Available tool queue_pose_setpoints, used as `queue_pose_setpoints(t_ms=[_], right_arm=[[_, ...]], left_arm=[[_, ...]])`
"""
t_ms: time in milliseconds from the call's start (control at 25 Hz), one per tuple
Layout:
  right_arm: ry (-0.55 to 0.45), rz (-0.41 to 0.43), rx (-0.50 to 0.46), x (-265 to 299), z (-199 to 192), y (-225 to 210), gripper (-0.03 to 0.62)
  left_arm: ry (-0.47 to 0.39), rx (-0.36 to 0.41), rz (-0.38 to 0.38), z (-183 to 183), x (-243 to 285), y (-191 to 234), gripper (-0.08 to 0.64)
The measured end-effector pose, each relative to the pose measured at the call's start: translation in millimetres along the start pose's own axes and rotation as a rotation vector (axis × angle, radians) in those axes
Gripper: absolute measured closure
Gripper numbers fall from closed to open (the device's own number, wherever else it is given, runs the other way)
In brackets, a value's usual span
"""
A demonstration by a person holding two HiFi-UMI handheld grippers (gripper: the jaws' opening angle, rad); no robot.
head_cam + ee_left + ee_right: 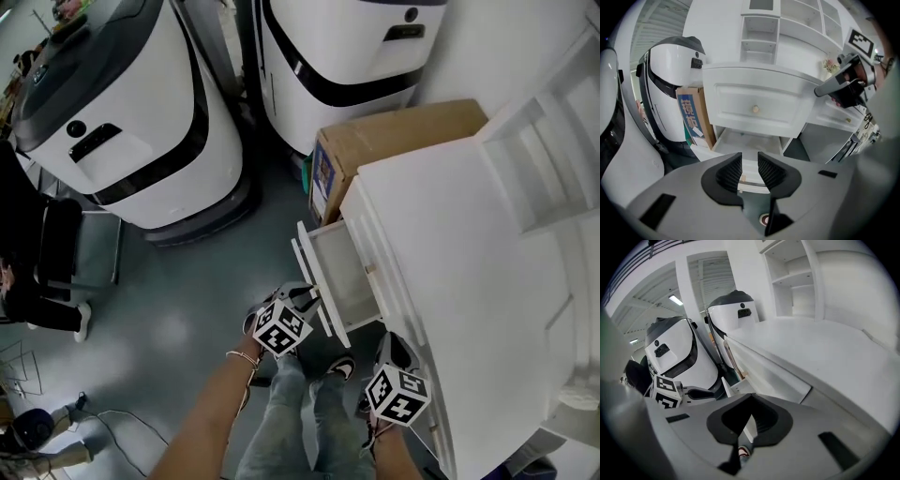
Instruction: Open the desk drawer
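A white counter [459, 253] fills the right side, and its drawer [345, 277] stands pulled out over the grey floor [178, 309], its inside bare. A cardboard box [394, 139] sits against the counter's far end, near two white-and-black machines [131, 112]. The left gripper [298, 294] hovers just beside the drawer front; the right gripper [395, 349] is at the counter's near edge, above jeans-clad legs [291, 422].

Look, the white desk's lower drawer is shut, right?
Not quite. The white desk's lower drawer is pulled out, not shut. The head view looks down into its bare inside.
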State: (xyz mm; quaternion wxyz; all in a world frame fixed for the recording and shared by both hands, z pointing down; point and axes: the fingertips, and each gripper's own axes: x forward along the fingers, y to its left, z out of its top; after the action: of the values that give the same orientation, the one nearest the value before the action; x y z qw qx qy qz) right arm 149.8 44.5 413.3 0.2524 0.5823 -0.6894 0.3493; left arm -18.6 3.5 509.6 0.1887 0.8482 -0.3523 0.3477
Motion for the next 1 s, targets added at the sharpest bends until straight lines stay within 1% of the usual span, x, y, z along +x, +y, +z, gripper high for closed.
queue_pose_setpoints(t_ms=[200,400,520,760,1000], right_arm=[[-0.04,-0.002,-0.005,-28,25,0,0.586],[-0.067,0.0,-0.008,-50,41,-2,0.586],[-0.084,-0.002,-0.009,-58,50,-3,0.586],[-0.105,-0.027,0.008,-70,58,-12,0.586],[-0.122,-0.068,0.05,-73,70,-27,0.586]], left_arm=[[-0.028,0.009,0.003,34,-30,-13,0.443],[-0.054,0.004,0.008,59,-51,-27,0.443],[-0.062,0.019,0.008,72,-59,-30,0.443],[-0.064,0.049,-0.008,87,-58,-32,0.443],[-0.046,0.068,-0.034,97,-40,-29,0.443]])
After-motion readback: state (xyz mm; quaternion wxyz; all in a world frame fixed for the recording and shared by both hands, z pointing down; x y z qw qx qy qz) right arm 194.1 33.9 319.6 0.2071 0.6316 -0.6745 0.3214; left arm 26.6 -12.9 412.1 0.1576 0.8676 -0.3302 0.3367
